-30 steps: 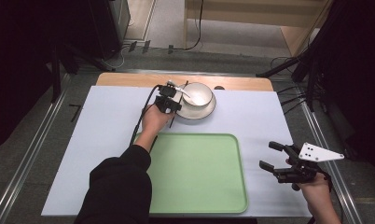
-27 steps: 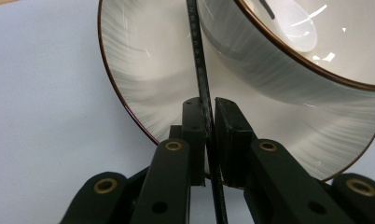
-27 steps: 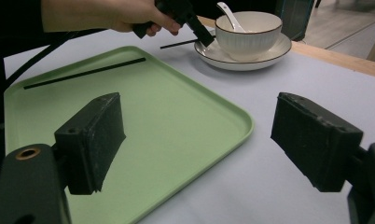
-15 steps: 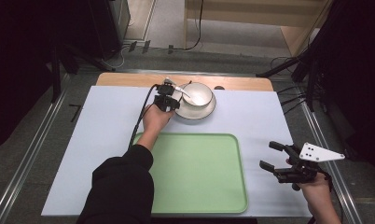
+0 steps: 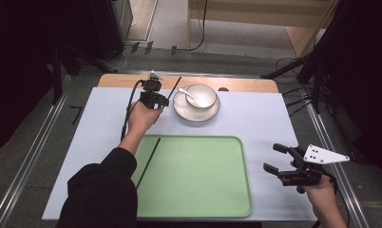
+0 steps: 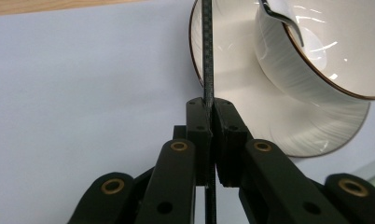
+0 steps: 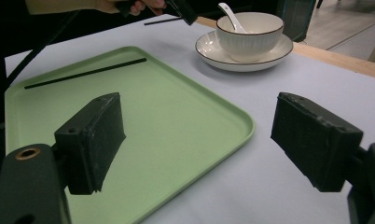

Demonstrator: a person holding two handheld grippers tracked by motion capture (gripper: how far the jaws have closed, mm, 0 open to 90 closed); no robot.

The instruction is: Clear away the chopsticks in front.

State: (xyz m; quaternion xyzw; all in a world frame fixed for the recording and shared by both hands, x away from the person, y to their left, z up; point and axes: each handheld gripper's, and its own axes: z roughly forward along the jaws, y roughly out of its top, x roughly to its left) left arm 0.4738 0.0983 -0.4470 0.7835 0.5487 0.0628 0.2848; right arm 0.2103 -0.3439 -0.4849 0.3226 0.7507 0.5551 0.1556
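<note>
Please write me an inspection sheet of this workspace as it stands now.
Surface: pale sheet over a wooden table, bare patches unmarked.
Job's things: one chopstick clamped in the left gripper; a second chopstick lies on the green tray.
Clutter: bowl with spoon on a saucer, beyond the tray.
Grippers: left shut on the chopstick; right gripper open, nothing between the jaws.
Cables: black cable trails from the left gripper.
Surroundings: dark floor, metal rails.

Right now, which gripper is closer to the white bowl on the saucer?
Left. The left gripper sits just beside the white bowl, shut on a black chopstick. The right gripper hangs open past the green tray.
</note>
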